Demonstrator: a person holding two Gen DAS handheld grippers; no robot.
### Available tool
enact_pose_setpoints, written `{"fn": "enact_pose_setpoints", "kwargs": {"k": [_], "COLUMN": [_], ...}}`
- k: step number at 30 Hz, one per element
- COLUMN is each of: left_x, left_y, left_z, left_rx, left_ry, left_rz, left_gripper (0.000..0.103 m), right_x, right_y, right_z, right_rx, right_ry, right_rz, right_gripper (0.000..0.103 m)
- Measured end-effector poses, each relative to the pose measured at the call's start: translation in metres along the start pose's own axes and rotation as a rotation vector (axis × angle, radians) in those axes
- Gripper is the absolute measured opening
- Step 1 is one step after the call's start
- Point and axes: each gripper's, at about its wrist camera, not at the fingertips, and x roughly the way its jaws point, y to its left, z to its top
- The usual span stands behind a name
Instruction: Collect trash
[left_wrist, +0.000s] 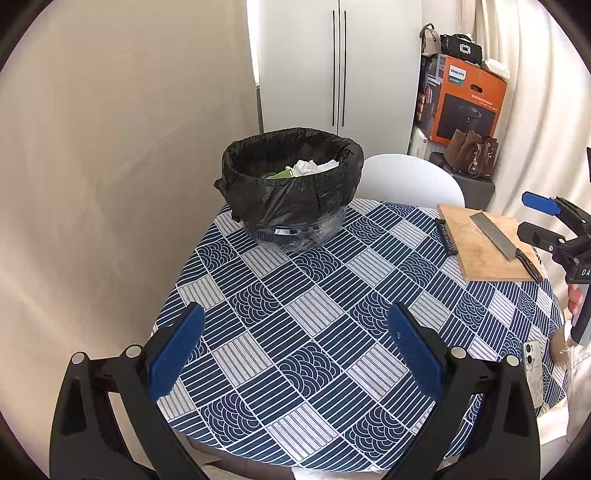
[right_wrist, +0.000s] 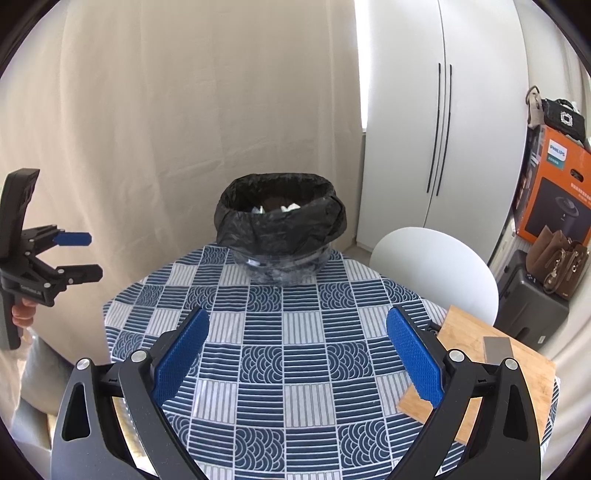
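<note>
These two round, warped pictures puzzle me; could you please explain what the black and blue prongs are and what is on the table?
Each picture comes from a fisheye camera on a handheld tool, looking along its two blue-padded fingers. A person holds one in each hand. The left tool and the right tool are both open and hold nothing. On the patterned tablecloth stands a bin with a black bag holding crumpled paper. A cutting board carries a knife, and a phone lies near the table's edge.
</note>
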Motion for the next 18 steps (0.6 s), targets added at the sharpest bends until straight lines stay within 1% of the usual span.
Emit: {"fn": "enact_pose_setpoints", "kwargs": {"k": [18], "left_x": [-0.0022], "left_y": [0.0072], "left_z": [-0.0032], "left_rx": [0.005], "left_ry": [-0.010], "left_rz": [-0.003], "left_gripper": [0.097], "right_x": [0.0048], "right_y": [0.0070], "right_z": [-0.0003], "right_rx": [-0.010], "right_ry": [0.011], "right_rz": [0.004], "right_gripper": [0.092]}}
